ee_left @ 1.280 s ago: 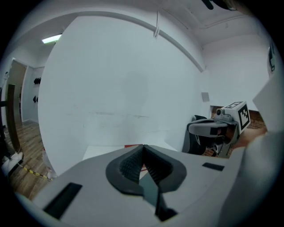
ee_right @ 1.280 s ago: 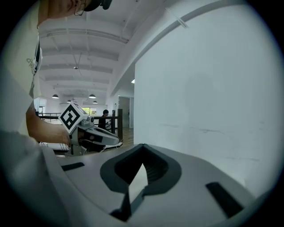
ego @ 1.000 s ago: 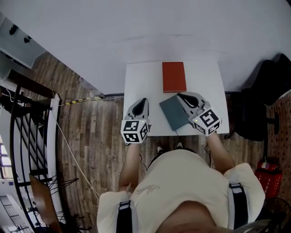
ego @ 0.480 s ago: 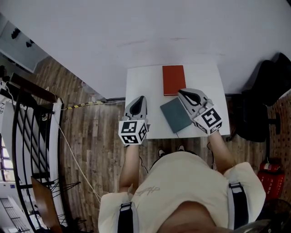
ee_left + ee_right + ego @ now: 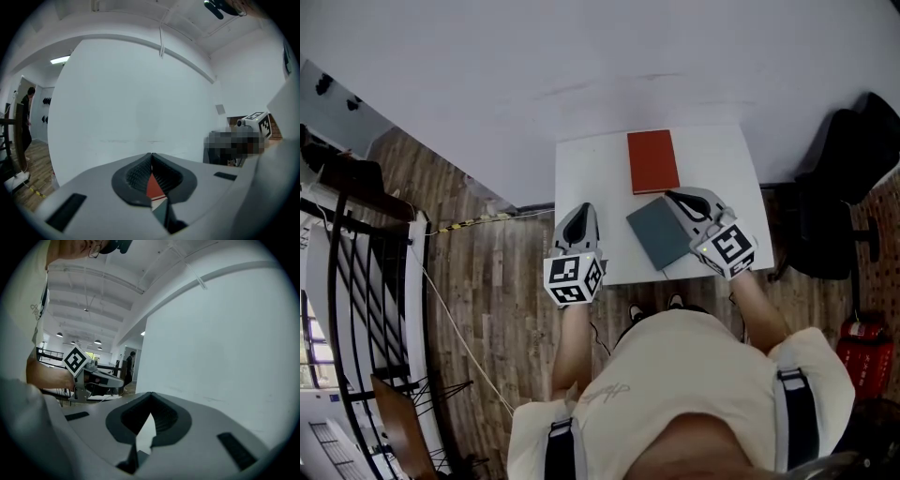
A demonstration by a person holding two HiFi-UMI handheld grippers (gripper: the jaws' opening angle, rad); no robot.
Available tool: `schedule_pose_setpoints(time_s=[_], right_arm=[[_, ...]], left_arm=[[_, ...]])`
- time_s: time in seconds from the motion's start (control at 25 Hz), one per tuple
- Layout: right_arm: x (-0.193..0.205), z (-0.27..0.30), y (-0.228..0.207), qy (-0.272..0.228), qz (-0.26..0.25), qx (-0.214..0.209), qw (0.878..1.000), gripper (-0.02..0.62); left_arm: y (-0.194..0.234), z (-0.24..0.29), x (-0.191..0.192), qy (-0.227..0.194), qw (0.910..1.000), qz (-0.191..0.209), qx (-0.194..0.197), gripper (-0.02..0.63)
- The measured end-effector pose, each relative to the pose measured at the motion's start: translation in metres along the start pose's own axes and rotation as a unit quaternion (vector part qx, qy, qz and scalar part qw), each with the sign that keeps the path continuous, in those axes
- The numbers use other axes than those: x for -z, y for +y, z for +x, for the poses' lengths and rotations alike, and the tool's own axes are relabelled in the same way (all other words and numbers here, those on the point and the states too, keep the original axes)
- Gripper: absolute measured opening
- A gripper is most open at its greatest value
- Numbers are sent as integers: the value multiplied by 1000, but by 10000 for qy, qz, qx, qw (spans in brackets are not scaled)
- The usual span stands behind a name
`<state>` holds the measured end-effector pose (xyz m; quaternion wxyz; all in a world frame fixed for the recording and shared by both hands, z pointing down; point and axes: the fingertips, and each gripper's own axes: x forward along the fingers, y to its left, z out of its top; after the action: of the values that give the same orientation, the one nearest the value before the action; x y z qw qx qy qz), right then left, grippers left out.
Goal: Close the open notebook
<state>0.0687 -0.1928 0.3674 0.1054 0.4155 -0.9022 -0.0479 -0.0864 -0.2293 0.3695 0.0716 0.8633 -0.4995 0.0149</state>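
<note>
Head view: on the table a grey notebook and a red notebook are laid flat, both closed, so the task is judged finished. The left gripper and right gripper are pressed together, empty, since nothing remains to grip.

White table against the far white wall, wood-plank floor to the left, black railing far left, yellow-black striped strip on the floor, black office chair right of the table, red object near right, 1 person standing far left.
</note>
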Motion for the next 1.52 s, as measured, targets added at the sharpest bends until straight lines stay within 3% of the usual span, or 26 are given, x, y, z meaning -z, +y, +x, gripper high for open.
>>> schedule_pose_setpoints(time_s=[0.92, 1.52], right_arm=[[16, -26, 7, -72, 294, 195, 9994, 5], [20, -30, 12, -148, 439, 142, 9988, 6]], left_arm=[[-19, -17, 10, 125, 9998, 100, 123, 18], [-21, -33, 12, 103, 9999, 58, 4, 18]])
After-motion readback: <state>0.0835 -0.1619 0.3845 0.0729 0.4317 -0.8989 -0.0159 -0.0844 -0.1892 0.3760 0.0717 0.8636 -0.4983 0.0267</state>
